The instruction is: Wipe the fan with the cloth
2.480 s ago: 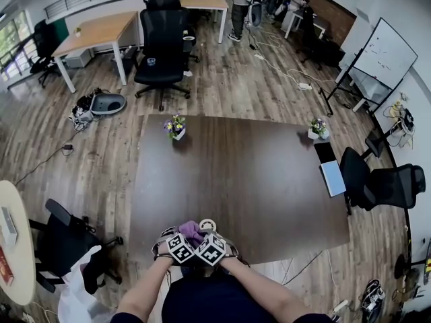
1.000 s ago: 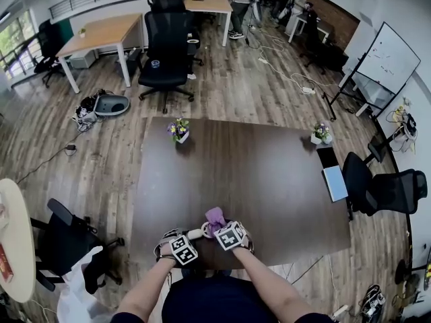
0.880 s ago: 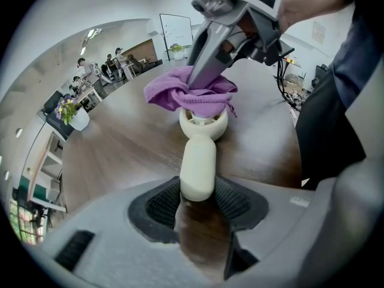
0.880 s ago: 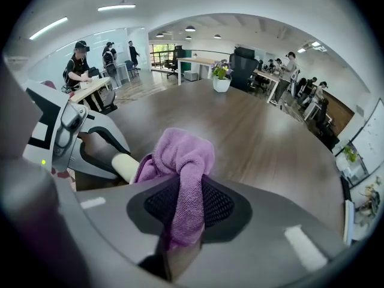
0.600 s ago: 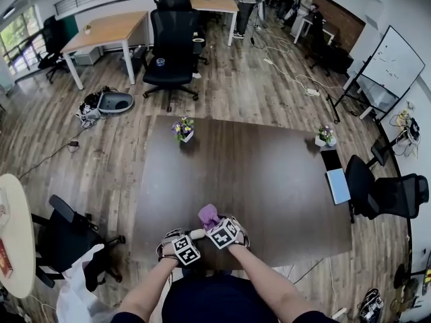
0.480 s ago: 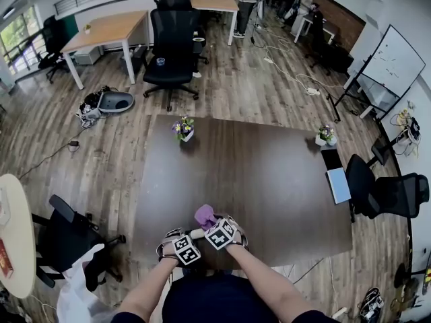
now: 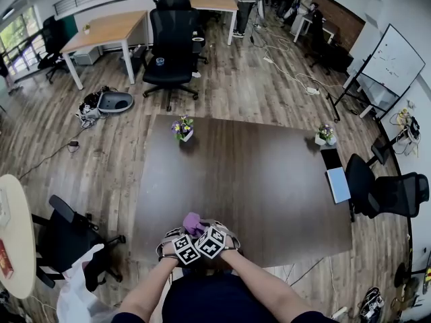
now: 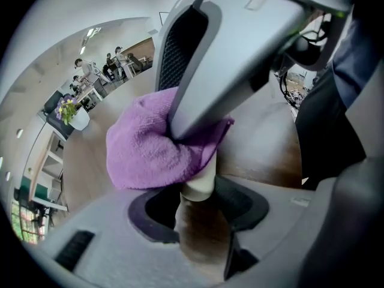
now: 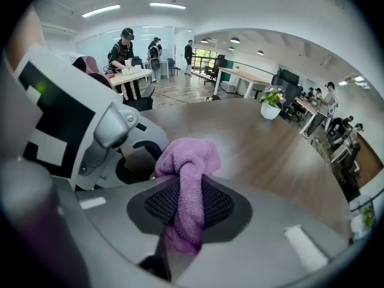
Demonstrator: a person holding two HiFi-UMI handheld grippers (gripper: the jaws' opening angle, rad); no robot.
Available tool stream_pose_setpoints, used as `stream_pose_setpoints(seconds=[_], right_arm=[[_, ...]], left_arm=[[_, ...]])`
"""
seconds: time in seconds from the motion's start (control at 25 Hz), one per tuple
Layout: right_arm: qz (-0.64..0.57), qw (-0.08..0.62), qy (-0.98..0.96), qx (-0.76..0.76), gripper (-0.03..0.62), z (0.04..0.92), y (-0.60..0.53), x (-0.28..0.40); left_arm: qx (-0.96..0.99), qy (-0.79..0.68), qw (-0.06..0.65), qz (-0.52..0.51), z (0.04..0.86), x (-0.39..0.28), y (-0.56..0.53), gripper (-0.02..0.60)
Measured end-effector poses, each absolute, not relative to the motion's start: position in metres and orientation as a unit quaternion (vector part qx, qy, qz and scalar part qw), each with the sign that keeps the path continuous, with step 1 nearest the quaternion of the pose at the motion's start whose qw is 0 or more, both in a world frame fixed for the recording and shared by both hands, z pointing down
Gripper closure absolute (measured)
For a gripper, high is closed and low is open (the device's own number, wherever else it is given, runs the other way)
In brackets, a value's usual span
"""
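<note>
My left gripper (image 7: 188, 237) hovers over the dark table (image 7: 256, 180) near its front edge. In the left gripper view it (image 8: 195, 201) is shut on the cream handle of the small fan (image 8: 198, 186). My right gripper (image 7: 197, 229) sits close against it and is shut on a bunched purple cloth (image 7: 191, 222). The cloth (image 8: 150, 149) presses on the fan just above the handle and hides the fan's head. In the right gripper view the cloth (image 9: 186, 161) hangs between the mesh pads of the right gripper (image 9: 183, 212), and the left gripper's marker cube (image 9: 54, 125) is close at the left.
Two small flower pots stand at the table's far corners, one left (image 7: 180, 128) and one right (image 7: 324, 134). A tablet (image 7: 335, 180) lies at the right edge. Black office chairs stand right (image 7: 387, 187) and left (image 7: 67, 237) of the table. People are at far desks.
My right gripper has carried the purple cloth leftward across the fan and rolled, ending tight against the left gripper. The fan's handle, visible earlier, is now covered. The left gripper stayed still.
</note>
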State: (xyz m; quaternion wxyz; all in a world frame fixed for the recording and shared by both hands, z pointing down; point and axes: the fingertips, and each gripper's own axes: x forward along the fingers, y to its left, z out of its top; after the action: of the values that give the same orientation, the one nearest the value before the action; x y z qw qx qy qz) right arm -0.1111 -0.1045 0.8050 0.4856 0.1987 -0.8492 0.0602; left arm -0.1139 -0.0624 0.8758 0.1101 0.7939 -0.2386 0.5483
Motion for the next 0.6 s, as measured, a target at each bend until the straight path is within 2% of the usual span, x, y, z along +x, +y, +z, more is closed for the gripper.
stream_pose_setpoints(seconds=[0.6], right_arm=[[0.104,0.464,-0.869,0.133,0.494,0.807,-0.055,-0.094]], left_arm=[[0.797,-0.237,0.118,0.542,0.877,-0.114,-0.062,0.399]])
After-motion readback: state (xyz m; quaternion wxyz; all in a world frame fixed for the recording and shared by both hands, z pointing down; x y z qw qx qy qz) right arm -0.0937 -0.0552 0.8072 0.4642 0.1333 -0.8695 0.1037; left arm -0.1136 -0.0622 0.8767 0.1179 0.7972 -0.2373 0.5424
